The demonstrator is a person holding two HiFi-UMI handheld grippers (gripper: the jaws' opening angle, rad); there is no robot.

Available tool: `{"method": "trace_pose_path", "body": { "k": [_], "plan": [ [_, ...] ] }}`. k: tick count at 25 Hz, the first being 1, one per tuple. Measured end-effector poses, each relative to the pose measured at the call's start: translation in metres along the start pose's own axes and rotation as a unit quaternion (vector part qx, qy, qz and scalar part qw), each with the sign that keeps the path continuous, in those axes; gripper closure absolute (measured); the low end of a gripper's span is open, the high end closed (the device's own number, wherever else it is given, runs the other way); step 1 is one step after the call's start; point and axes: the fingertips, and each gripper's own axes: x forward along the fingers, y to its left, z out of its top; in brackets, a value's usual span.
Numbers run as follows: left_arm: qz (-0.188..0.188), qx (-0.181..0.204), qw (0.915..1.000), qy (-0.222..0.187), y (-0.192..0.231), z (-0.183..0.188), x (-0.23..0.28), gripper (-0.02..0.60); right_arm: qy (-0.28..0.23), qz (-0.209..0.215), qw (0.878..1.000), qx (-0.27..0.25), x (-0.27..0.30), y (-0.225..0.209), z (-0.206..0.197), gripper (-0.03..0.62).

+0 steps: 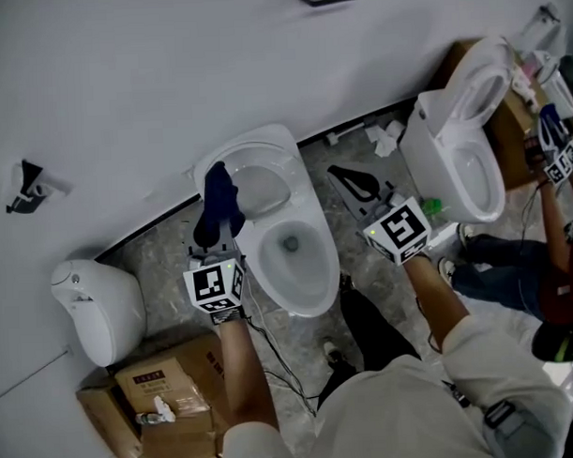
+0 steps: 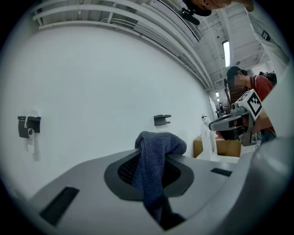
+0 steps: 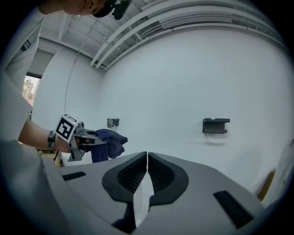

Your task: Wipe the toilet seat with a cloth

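In the head view a white toilet with its seat down stands against the wall. My left gripper is shut on a dark blue cloth, which hangs over the seat's left rear part; contact cannot be told. In the left gripper view the cloth bulges up from between the closed jaws of that gripper. My right gripper hovers to the right of the toilet over the floor, shut and empty. Its jaws meet with nothing between them. The left gripper and cloth show in the right gripper view.
A second white toilet stands at the right with another person beside it. A loose white toilet part and cardboard boxes lie at the lower left. Crumpled paper lies by the wall.
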Motion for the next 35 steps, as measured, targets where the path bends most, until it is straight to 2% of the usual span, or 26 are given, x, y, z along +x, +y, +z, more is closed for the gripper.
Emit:
{"method": "trace_pose_path", "body": {
  "k": [7, 18, 25, 35],
  "plan": [
    [0.006, -0.008, 0.9999, 0.01, 0.017, -0.05, 0.056, 0.54, 0.005, 0.004, 1.0, 0.015, 0.028, -0.016, -0.037, 0.565],
    [0.007, 0.004, 0.9991, 0.042, 0.02, -0.114, 0.12, 0.54, 0.02, 0.001, 0.999, 0.026, 0.039, -0.035, -0.077, 0.565],
    [0.002, 0.001, 0.999, 0.045, 0.012, -0.135, 0.148, 0.54, 0.029, -0.009, 0.999, 0.04, 0.037, -0.046, -0.097, 0.565],
    [-0.01, -0.014, 0.9991, 0.039, -0.014, -0.141, 0.163, 0.541, 0.039, -0.014, 0.998, 0.052, 0.042, -0.053, -0.111, 0.565]
  ]
}}
